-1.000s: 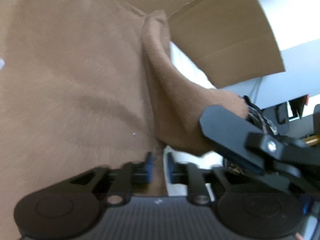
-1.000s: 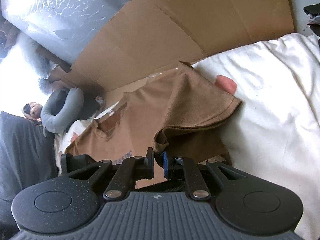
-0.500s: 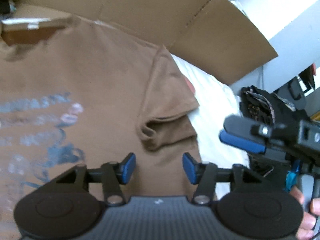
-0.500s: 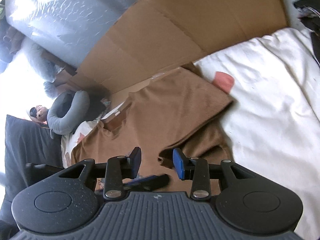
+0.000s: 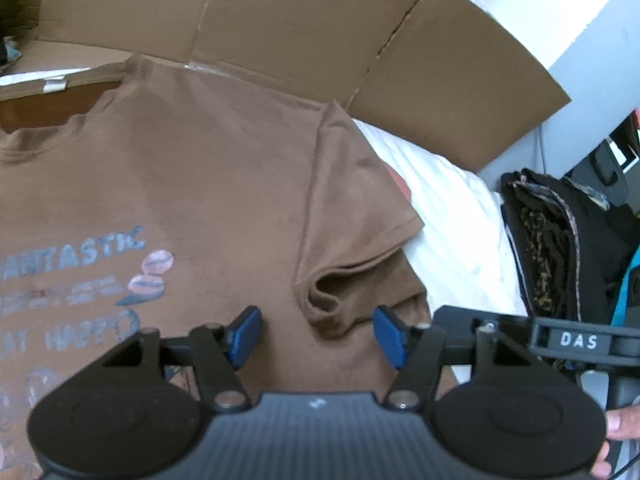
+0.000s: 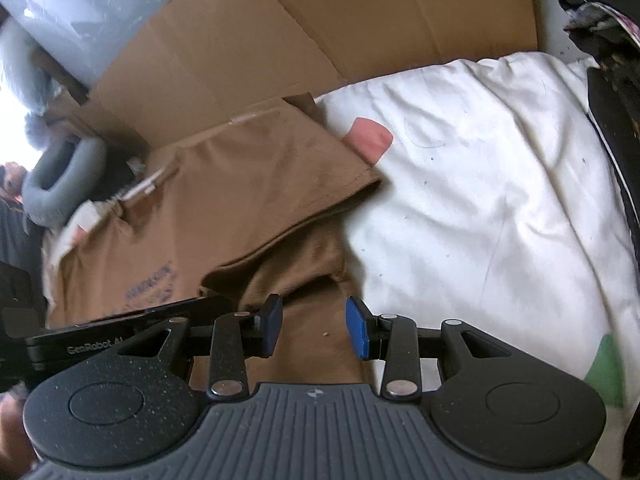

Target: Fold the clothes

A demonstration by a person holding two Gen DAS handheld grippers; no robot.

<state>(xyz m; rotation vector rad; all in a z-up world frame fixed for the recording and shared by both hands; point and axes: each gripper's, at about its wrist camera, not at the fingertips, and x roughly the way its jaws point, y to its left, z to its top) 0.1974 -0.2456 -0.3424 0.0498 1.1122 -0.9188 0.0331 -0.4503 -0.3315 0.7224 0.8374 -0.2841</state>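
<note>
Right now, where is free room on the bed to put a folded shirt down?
The white sheet is bare between the brown shirt's sleeve and the dark clothes pile, below the cardboard. Only a small pink patch lies there. The shirt fills the other side.

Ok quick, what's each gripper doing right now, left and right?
Left gripper: open, holding nothing, above the brown T-shirt.
Right gripper: open, holding nothing, over the shirt's side edge.
</note>
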